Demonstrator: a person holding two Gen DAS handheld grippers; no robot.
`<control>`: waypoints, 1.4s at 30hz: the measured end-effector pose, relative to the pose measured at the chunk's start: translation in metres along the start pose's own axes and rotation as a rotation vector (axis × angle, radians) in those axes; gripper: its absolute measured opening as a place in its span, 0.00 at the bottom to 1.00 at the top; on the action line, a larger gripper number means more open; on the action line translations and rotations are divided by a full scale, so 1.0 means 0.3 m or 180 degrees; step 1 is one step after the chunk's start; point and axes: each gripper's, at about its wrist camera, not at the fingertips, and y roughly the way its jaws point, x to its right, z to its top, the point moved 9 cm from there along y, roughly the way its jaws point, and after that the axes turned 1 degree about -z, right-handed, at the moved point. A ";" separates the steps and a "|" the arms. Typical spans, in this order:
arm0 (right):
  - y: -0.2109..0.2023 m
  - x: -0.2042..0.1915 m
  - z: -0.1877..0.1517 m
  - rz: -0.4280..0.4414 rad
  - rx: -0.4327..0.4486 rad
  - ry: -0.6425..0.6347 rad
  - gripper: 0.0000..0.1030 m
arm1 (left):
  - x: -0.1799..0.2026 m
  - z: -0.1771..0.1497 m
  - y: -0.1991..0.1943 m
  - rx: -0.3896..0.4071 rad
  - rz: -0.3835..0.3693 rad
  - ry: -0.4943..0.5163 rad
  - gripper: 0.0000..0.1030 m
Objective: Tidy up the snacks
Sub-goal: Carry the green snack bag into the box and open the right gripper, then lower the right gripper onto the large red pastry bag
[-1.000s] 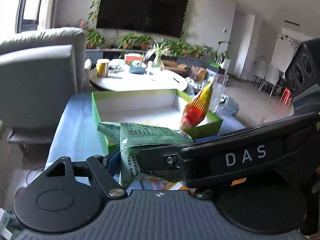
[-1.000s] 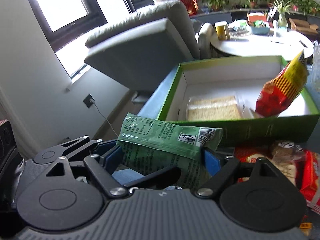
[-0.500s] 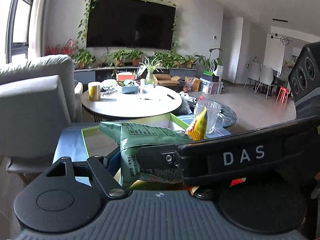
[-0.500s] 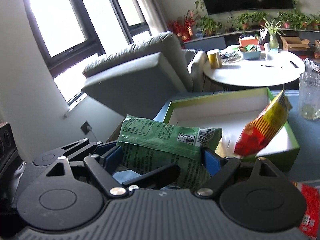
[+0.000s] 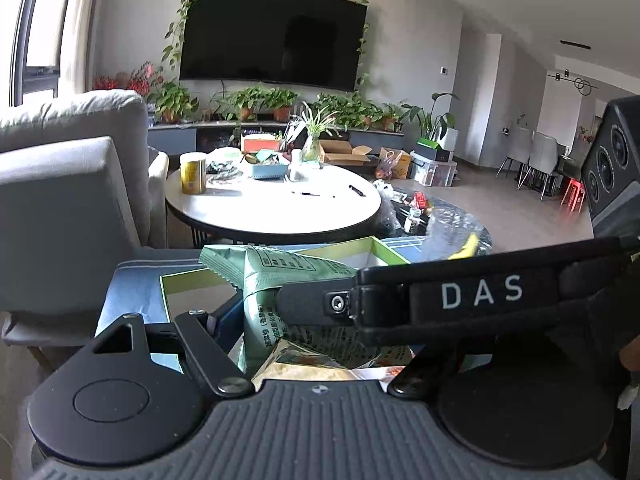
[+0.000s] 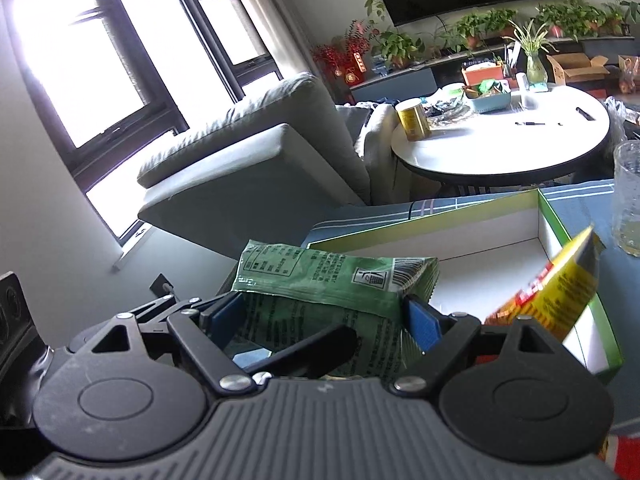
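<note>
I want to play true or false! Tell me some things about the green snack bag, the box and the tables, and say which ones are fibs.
1. The crinkly green foil snack bag is pinched between the right gripper's blue pads. True.
2. The green-edged cardboard box with white inside has its lid shut. False: it is open on top.
3. A yellow can stands on the round white table. True.
4. The red and yellow snack bag lies on the round white table. False: it leans at the box's near right corner.
5. The big black television shows a cartoon. False: its screen is dark.
</note>
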 end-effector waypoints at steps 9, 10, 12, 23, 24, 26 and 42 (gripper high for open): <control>0.117 0.064 0.003 -0.0078 -0.0168 0.0115 0.75 | -0.078 -0.013 0.137 -0.0146 -0.0011 -0.0069 0.72; 0.130 0.068 0.003 -0.0103 -0.0177 0.0105 0.75 | -0.088 -0.016 0.149 -0.0156 0.0003 -0.0064 0.72; 0.152 0.072 0.000 -0.0167 -0.0187 0.0055 0.75 | -0.104 -0.022 0.172 -0.0189 0.0078 -0.0026 0.72; 0.099 0.076 0.009 -0.0213 -0.0099 0.0029 0.75 | -0.122 -0.037 0.135 -0.0196 0.0184 -0.0007 0.72; 0.085 0.070 0.013 -0.0205 -0.0082 0.0019 0.75 | -0.119 -0.032 0.124 -0.0184 0.0181 -0.0019 0.72; 0.061 0.057 0.022 -0.0189 -0.0050 -0.0011 0.75 | -0.105 -0.027 0.098 -0.0153 0.0169 -0.0022 0.72; -0.253 0.027 0.008 -0.0168 0.0327 -0.0161 0.75 | 0.054 -0.040 -0.151 0.0044 0.0123 0.0119 0.75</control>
